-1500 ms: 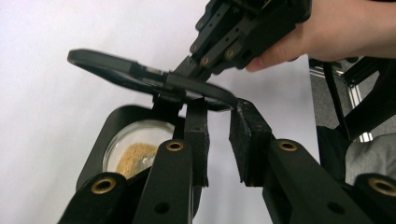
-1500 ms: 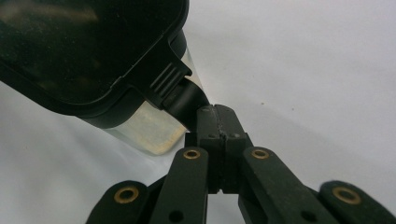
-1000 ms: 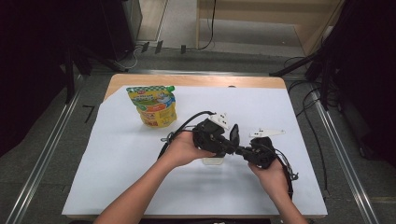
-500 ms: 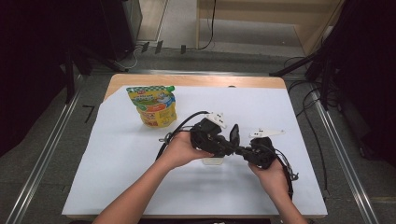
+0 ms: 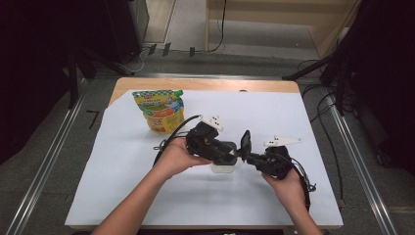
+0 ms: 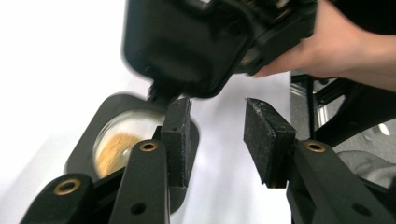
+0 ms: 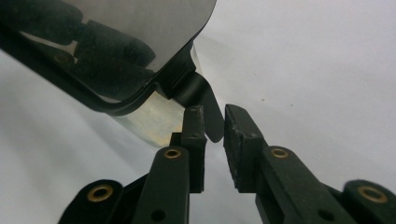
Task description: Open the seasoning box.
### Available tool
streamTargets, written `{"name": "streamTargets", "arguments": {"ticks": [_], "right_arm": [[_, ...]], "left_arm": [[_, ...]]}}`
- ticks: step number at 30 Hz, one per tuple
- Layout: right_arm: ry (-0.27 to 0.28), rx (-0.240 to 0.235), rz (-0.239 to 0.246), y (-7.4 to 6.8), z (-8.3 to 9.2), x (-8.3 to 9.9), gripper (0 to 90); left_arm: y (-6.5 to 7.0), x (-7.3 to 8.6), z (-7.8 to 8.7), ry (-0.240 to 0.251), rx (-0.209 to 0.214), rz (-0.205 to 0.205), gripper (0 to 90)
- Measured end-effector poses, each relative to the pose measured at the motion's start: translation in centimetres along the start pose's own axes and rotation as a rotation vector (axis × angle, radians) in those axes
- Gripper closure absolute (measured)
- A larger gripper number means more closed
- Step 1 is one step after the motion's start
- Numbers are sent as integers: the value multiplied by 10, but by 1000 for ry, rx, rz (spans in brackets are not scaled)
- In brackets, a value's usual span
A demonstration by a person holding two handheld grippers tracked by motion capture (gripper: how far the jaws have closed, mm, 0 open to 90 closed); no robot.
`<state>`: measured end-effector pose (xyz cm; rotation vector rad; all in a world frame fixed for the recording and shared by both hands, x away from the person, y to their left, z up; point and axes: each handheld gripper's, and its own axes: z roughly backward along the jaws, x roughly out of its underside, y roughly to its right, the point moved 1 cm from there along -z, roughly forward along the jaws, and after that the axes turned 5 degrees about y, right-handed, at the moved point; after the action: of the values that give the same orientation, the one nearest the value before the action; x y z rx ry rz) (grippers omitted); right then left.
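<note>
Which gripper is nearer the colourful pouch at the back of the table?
Left. The left gripper is just right of and in front of the pouch, its hand close below it. The right gripper lies farther right, beyond the small container between them.

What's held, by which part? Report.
Nothing: both grippers have just been opening. The lid tab sits loose inside the right gripper; the left gripper is empty beside the jar.
</note>
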<state>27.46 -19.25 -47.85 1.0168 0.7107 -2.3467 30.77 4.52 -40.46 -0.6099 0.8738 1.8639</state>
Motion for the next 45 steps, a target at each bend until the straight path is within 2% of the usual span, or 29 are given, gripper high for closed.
{"name": "streamTargets", "arguments": {"ticks": [1,2,3,4,6,10,12,14,17,22,28,33,36,45], "right_arm": [[1,-1,2,0,1,1,783],[-1,-3,3,0,1,1,772],[1,-3,8,-1,2,1,766],[3,-2,7,-1,3,1,760],[6,-5,12,-2,4,2,742],[4,-14,14,-4,6,3,687],[-5,-30,14,-5,6,5,638],[-26,-38,22,-7,5,6,590],[-30,-39,46,-11,5,7,559],[-7,-53,55,-16,9,7,540],[27,-71,94,-18,13,10,508],[11,-112,84,-22,14,10,501],[14,-117,84,-24,17,9,494],[1,-113,90,-23,14,8,481]], "left_arm": [[-1,0,2,-6,-15,36,604],[-3,1,4,-10,-6,68,608],[-4,1,7,1,7,78,608],[-5,1,8,19,8,79,605],[-5,3,14,35,-15,58,576],[-8,8,24,34,-44,60,559],[-10,12,28,17,-78,64,533],[-13,17,31,11,-78,79,530],[-17,23,36,22,-75,71,512],[-20,27,46,42,-107,67,482],[-25,32,63,65,-129,87,468],[-29,35,73,60,-139,102,435],[-31,37,80,61,-148,87,434],[-41,47,106,93,-185,119,438]]}}
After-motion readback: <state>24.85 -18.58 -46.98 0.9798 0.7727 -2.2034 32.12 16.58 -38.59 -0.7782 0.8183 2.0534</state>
